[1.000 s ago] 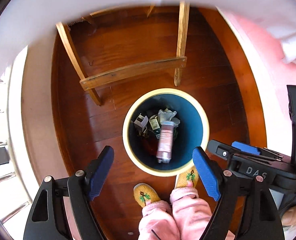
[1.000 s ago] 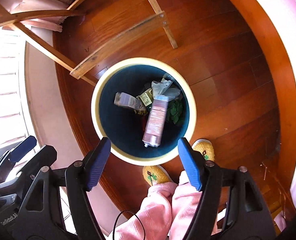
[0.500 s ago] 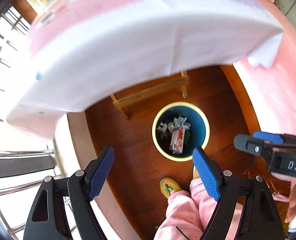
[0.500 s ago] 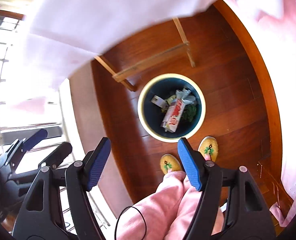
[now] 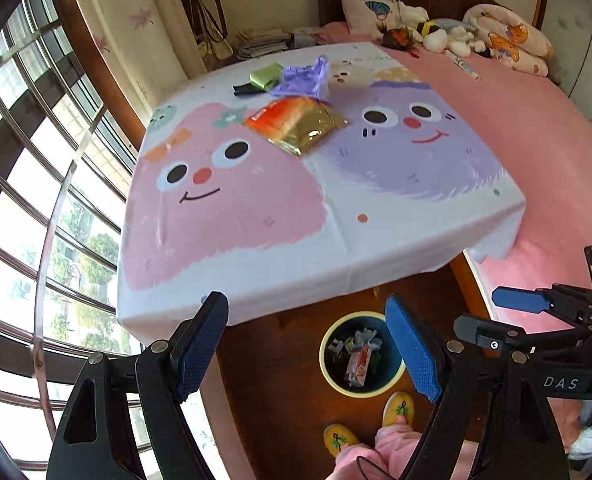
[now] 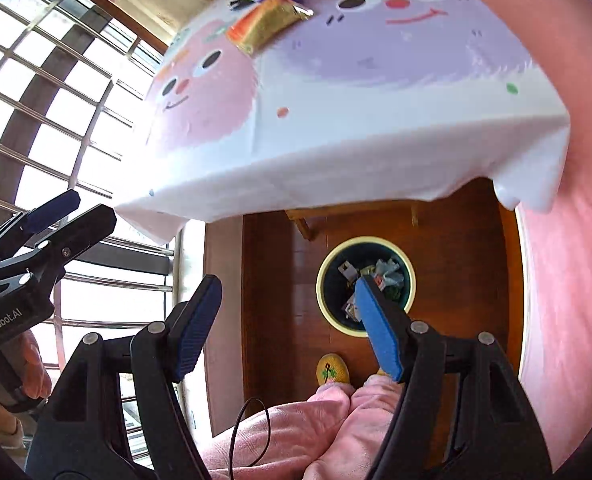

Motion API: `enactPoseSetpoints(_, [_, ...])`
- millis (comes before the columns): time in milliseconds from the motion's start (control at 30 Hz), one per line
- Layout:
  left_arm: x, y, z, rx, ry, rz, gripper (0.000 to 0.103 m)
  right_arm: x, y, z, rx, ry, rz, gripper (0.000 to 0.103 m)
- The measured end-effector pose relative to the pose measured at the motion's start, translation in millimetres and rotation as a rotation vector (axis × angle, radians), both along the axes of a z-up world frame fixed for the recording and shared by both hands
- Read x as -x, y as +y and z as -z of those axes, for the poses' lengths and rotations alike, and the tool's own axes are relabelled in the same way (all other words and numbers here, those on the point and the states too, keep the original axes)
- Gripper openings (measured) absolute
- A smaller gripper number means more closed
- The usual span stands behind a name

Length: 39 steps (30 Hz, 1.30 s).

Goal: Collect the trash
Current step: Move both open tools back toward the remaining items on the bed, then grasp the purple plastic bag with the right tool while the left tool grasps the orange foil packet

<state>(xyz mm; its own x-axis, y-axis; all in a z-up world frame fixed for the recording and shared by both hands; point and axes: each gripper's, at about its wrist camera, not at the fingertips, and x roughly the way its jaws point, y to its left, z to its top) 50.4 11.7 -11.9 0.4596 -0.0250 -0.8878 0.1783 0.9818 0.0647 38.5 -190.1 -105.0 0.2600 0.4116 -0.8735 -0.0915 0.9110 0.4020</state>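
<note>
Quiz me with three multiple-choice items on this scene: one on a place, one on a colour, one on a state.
1. Where is the bin?
A on the table
B on the floor
C on the bed

2. What colour is the crumpled bag on the table?
A purple
B black
C red

3. How is the left gripper?
A shut on a wrapper
B shut, empty
C open, empty

Answers: 1 B, it stands on the wood floor near the slippers. 2 A, it is plainly purple. 3 C, the pads stand apart with nothing between.
</note>
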Motion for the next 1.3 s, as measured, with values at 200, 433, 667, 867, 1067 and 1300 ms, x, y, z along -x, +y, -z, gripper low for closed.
enactPoseSetpoints(200, [-9.2, -14.9, -37.9, -0.003, -0.077, -0.056, 0.082, -36.0, -2.5, -66.7, 0.025, -0.131, -0.072, 0.067])
enactPoseSetpoints(433, [-19.0, -16.4, -76.3, -0.001, -0.163, -0.107, 0.082, -80.7, -2.4, -107.5, 0.042, -0.239, -0.135, 0.067])
enactPoseSetpoints(667, [-58.5, 0.2, -74.5, 0.011, -0.142, -0.145, 0.082, -117.8, 6.6, -114.3, 0.033, -0.273, -0.142, 0.067])
enactPoseSetpoints(867, [-137.9, 26.0, -44.4, 0.087, -0.082, -0.130, 0.082, -156.0, 15.5, -103.9, 0.059, -0.261, -0.130, 0.067])
enactPoseSetpoints(1067, [-247.6, 45.5, -4.2, 0.145, 0.011, -0.041, 0.082, -235.4, 23.9, -85.0, 0.104, -0.226, -0.041, 0.067])
enactPoseSetpoints(1300, [-355.8, 62.5, 60.4, 0.198, 0.124, -0.006, 0.082, -366.5, 50.9, -39.8, 0.112, -0.155, 0.080, 0.067])
